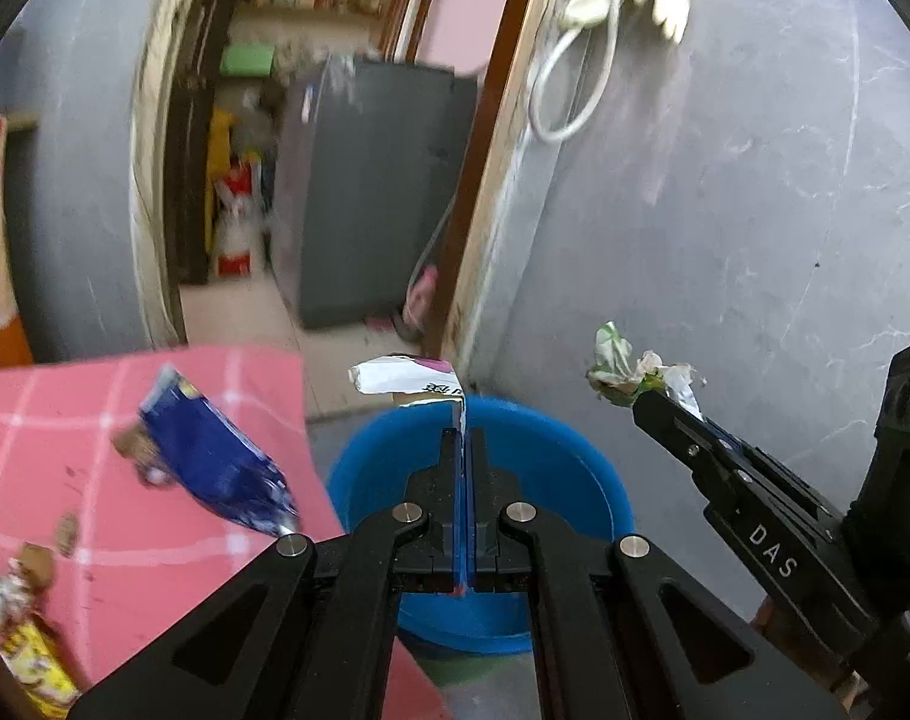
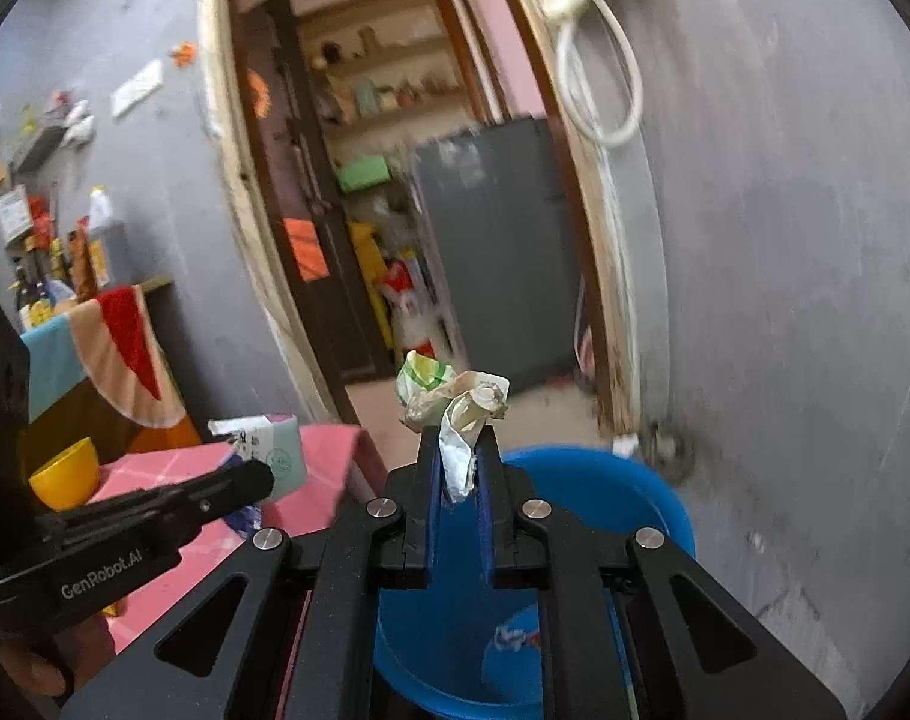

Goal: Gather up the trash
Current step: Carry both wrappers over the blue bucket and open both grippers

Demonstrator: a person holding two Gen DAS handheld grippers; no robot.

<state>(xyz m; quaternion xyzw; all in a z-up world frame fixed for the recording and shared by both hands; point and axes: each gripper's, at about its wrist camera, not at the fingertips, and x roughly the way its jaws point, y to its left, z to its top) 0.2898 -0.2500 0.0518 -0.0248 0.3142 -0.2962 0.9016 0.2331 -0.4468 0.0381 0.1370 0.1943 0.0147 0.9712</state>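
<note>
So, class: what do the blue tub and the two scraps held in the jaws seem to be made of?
Blue tub: probably plastic, going by its smooth, even-coloured rim.
Crumpled wrapper in the right gripper: likely thin paper or foil-lined film; it holds sharp creases.
Flat carton piece in the left gripper: apparently printed card, with a stiff fold.

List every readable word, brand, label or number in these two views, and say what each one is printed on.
"DAS" – on the side of the right claw, seen from the left wrist view.
"GenRobot.AI" – on the side of the left claw, seen from the right wrist view.
White carton held by the left claw: dark print, too blurred to read.
Blue packet on the pink cloth: print blurred, unreadable.
Yellow wrapper: unreadable.
</note>
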